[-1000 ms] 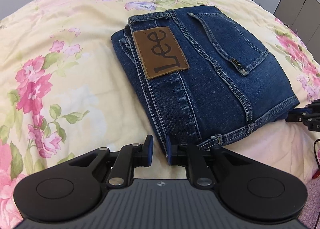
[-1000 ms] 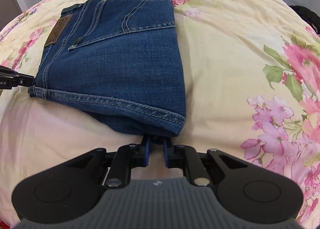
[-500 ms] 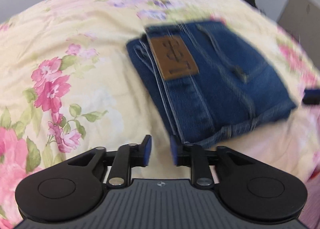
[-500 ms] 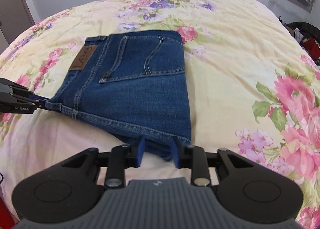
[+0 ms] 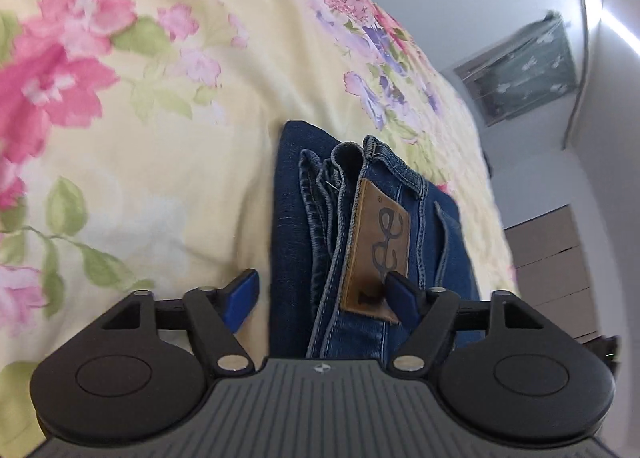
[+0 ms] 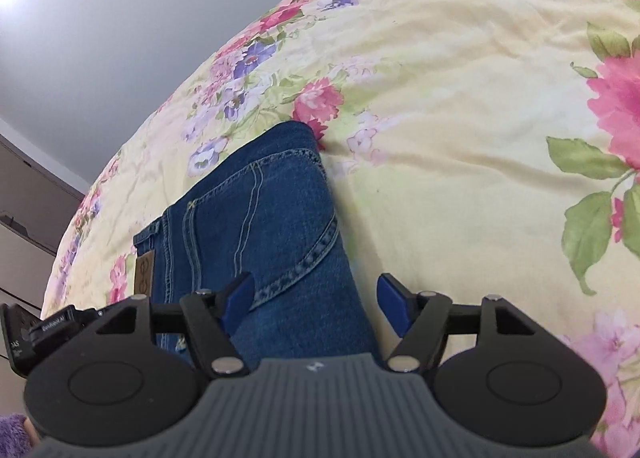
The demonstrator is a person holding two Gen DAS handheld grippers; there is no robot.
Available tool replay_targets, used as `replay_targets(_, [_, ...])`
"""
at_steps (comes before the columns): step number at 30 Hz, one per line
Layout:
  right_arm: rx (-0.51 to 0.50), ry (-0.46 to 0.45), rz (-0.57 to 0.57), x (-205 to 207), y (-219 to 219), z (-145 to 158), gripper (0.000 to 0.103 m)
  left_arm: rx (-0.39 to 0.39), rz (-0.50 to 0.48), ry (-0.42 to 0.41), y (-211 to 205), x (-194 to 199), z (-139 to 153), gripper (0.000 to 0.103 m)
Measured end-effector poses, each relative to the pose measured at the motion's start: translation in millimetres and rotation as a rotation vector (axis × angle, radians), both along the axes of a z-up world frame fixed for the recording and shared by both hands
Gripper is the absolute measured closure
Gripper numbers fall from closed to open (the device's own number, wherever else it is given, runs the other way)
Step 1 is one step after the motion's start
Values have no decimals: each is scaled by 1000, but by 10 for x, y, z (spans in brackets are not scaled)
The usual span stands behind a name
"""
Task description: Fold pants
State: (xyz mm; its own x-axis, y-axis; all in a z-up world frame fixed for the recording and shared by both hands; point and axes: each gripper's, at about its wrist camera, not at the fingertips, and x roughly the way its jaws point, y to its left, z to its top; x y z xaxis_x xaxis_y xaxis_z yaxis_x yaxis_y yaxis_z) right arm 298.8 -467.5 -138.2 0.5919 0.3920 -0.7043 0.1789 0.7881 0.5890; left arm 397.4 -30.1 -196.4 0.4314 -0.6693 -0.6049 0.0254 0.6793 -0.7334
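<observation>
The folded blue jeans (image 5: 372,226) lie on the floral bedspread (image 5: 160,130), brown leather patch (image 5: 378,254) up. My left gripper (image 5: 322,296) is open, its jaws straddling the stacked left edge of the jeans: one finger over the bedspread, the other over the patch. In the right wrist view the jeans (image 6: 264,226) show their back pocket. My right gripper (image 6: 316,302) is open, its jaws straddling the right folded edge. The left gripper's body (image 6: 44,326) shows at the left of that view.
The bedspread (image 6: 460,98) spreads wide around the jeans. Grey drawers (image 5: 556,270) and a framed picture (image 5: 524,70) stand by the white wall beyond the bed. A purple fuzzy cloth (image 6: 14,434) shows at the lower left corner of the right wrist view.
Both grippers have opened wide, dropped low and moved forward onto the jeans, each now straddling one side edge of the folded stack. The jeans lie in the same place.
</observation>
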Motion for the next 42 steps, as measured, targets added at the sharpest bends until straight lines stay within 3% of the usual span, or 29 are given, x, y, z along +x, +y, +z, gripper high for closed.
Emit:
replay_targets(5, [188, -6, 13, 198, -148, -334, 41, -113, -40, -18, 5, 142, -166, 19])
replay_targets(7, [249, -26, 20, 260, -167, -422, 53, -120, -61, -25, -12, 178, -167, 27])
replay_targets(9, [288, -37, 15, 312, -161, -484, 59, -115, -68, -28, -21, 190, -154, 33])
replay_targets(13, [237, -61, 40, 335, -84, -417, 73, -78, -76, -58, -70, 167, -41, 53])
replay_targets(19, [122, -94, 83, 319, 84, -32, 84, -3, -82, -91, -112, 109, 197, 65])
replay_targets(24, [57, -119, 110, 286, 291, 352, 86, 38, -92, -133, -11, -14, 459, 66])
replay_targets(28, [28, -120, 155, 252, 582, 638, 86, 59, -76, -147, 291, -115, 702, 66])
replay_targets(32, [43, -124, 208, 196, 997, 797, 86, 139, -76, -169, 705, -237, 1012, 66])
replay_targets(42, [205, -127, 338, 265, 2488, 738, 87, 340, 9, -188, 2020, -589, 1583, 66])
